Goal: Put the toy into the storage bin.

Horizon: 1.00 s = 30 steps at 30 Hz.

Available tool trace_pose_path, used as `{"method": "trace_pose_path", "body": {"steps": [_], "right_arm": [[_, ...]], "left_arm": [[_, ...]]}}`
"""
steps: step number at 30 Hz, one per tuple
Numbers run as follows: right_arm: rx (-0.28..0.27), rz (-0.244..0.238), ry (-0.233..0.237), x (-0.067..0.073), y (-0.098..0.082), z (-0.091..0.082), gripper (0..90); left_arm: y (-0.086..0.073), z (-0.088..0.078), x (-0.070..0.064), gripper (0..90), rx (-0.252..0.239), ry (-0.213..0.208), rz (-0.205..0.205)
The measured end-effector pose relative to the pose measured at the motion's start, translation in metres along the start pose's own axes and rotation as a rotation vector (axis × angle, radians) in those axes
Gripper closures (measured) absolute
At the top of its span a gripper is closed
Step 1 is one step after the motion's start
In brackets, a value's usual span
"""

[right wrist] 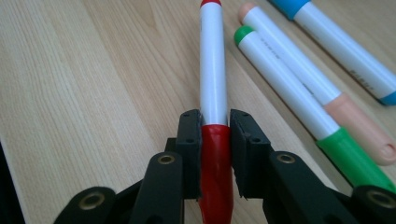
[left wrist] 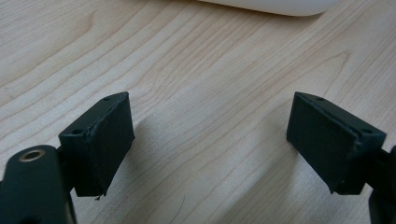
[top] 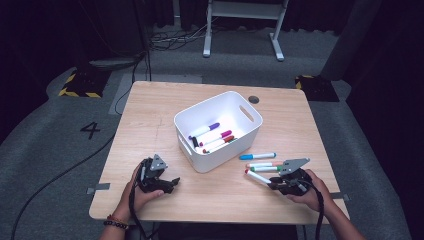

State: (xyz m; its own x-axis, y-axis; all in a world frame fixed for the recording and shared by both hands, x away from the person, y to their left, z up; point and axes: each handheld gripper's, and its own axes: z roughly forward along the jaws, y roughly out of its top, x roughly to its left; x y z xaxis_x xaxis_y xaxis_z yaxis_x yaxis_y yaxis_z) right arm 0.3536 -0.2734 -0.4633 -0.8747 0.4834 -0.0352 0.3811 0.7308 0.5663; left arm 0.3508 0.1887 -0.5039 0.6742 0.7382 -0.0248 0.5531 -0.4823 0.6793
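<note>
A white bin (top: 240,131) stands mid-table with several markers (top: 214,137) inside. To its right on the wood lie a blue marker (top: 257,156), a peach marker (top: 262,163) and a green marker (top: 264,169). My right gripper (top: 272,184) is shut on a red-capped white marker (top: 257,177), whose red cap (right wrist: 215,161) is pinched between the pads while its barrel points away. Beside it in the right gripper view lie the green marker (right wrist: 299,98), the peach one (right wrist: 322,84) and the blue one (right wrist: 341,46). My left gripper (top: 170,184) rests at the front left, open, with bare wood between its pads (left wrist: 100,140).
The wooden table (top: 150,115) has a dark round grommet (top: 254,99) at the back right. The bin's rim (left wrist: 271,5) lies just beyond the left gripper. A white frame's legs (top: 240,30) stand on the grey floor behind the table.
</note>
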Motion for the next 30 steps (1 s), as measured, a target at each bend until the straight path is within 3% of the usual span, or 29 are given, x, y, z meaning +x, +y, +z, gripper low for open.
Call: {"method": "trace_pose_path", "body": {"steps": [11, 17, 30], "right_arm": [[-0.134, 0.027, -0.002, 0.001, 0.007, -0.037, 75.0], [-0.179, 0.031, 0.0, -0.001, 0.015, -0.048, 75.0], [-0.297, 0.023, -0.031, -0.01, 0.045, -0.075, 75.0]], "left_arm": [[0.0, 0.0, 0.0, 14.9, 0.0, -0.001, 0.0], [0.0, 0.0, 0.0, 14.9, -0.002, -0.001, -0.004], [0.0, 0.0, 0.0, 14.9, -0.003, -0.001, -0.006]]}}
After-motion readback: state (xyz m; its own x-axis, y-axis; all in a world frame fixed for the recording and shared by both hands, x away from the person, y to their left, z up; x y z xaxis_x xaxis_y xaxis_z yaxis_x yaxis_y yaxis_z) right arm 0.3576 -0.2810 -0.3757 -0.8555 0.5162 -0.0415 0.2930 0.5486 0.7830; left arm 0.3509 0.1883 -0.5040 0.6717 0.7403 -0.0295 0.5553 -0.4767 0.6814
